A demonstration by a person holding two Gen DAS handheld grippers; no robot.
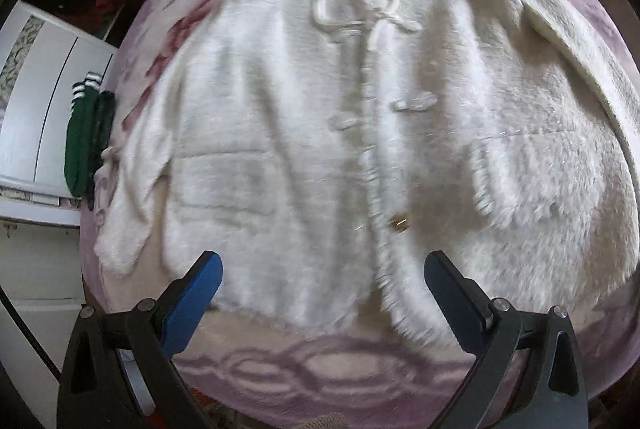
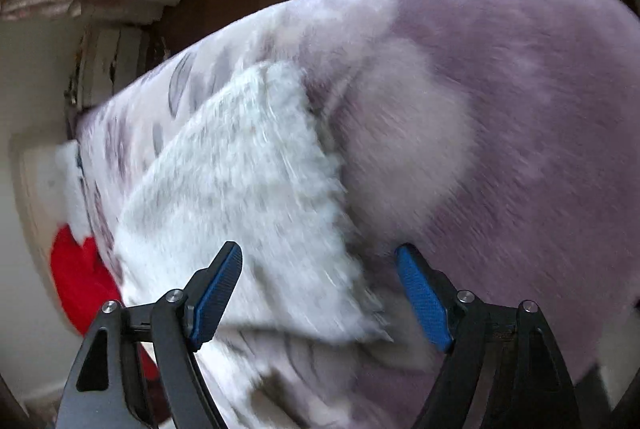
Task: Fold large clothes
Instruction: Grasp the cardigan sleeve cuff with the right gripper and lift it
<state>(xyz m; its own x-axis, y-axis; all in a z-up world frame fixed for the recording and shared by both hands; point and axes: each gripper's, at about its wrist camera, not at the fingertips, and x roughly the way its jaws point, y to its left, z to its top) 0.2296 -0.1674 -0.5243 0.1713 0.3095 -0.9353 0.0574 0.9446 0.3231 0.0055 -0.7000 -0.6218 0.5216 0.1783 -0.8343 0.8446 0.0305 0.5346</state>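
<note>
Fluffy white coat (image 1: 280, 133) lies flat, buttoned, on plush mauve blanket (image 1: 320, 361).

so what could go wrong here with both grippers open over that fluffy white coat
The left gripper is over the hem beside the front opening of the white coat; its pads could snag the loop fasteners or take one layer only. The right gripper is over the sleeve, right at the edge; a grab there could pinch the purple blanket too.
</note>
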